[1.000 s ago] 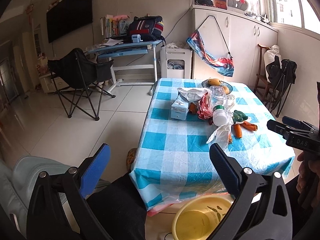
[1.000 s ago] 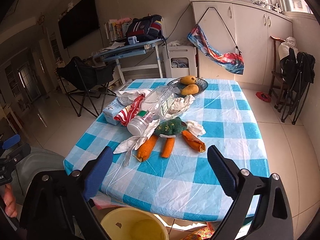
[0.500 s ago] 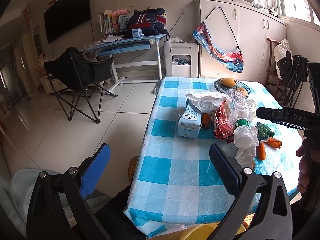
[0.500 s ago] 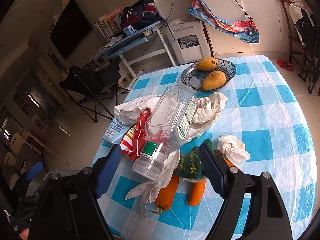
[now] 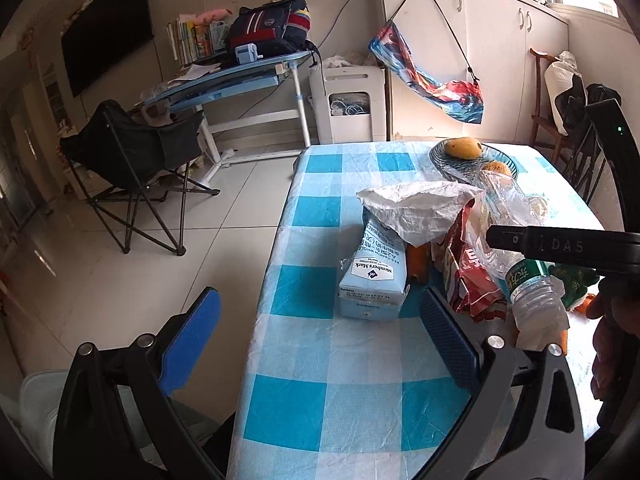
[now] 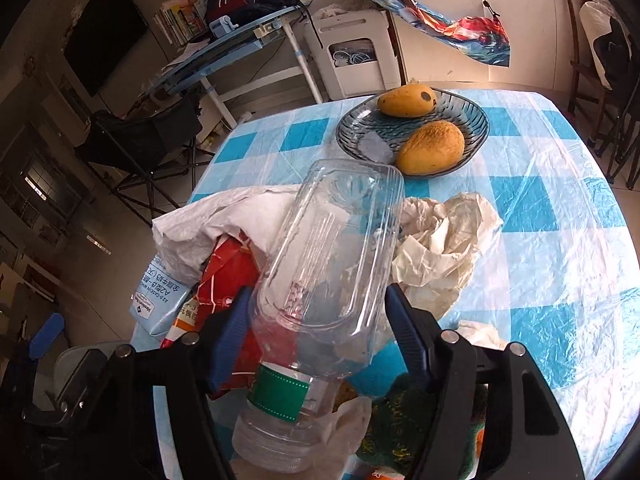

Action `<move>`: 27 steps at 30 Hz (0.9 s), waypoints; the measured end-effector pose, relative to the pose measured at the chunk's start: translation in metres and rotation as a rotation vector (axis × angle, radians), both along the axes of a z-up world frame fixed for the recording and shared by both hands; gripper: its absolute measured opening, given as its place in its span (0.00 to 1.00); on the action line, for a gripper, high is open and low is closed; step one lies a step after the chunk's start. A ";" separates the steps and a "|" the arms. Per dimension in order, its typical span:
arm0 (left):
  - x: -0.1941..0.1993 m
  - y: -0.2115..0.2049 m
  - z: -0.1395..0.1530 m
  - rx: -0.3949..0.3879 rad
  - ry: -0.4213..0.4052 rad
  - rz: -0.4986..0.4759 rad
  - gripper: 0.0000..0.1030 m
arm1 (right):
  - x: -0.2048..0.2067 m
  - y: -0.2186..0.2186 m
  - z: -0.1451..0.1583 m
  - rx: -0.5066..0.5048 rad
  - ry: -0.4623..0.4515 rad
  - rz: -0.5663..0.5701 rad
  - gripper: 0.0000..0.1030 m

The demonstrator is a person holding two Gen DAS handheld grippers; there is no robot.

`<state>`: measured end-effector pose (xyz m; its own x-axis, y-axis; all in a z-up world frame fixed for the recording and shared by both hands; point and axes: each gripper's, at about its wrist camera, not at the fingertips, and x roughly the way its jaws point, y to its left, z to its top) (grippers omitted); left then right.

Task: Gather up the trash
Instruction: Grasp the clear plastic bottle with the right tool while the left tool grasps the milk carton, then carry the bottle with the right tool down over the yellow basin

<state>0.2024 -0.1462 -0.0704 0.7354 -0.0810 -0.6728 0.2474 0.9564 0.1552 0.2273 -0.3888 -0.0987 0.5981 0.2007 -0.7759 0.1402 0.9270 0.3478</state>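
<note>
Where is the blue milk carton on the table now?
In the left wrist view the blue milk carton lies at the left edge of the trash pile, partly under a crumpled white bag, with the red wrapper to its right.

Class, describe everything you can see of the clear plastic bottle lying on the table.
The clear plastic bottle looks empty, its thin walls ribbed and dented. It has a green label band and a wide clear cap. It lies tilted, base raised toward the fruit dish, cap end lowest and nearest the camera, resting on the red wrapper and crumpled white paper. The right gripper straddles its body, jaws closing.
</note>
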 end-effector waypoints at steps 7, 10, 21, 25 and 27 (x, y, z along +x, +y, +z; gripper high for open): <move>0.041 -0.038 -0.025 0.103 0.034 -0.053 0.93 | -0.004 -0.019 -0.010 0.160 -0.032 -0.033 0.61; 0.057 -0.047 -0.038 0.117 0.077 -0.074 0.87 | -0.014 -0.029 -0.011 0.325 -0.059 -0.056 0.59; 0.045 -0.016 -0.032 -0.029 0.244 -0.136 0.48 | -0.040 -0.059 -0.012 0.819 -0.205 -0.088 0.59; 0.018 0.004 -0.023 -0.045 0.244 -0.125 0.48 | -0.049 -0.051 0.002 0.878 -0.241 -0.052 0.59; 0.007 0.014 -0.019 -0.061 0.238 -0.110 0.48 | -0.054 -0.047 0.008 0.885 -0.249 -0.033 0.59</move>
<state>0.2095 -0.1319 -0.0899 0.5412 -0.1974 -0.8174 0.3733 0.9274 0.0232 0.1735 -0.4354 -0.0908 0.7435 0.6396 -0.1953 -0.0123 0.3050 0.9523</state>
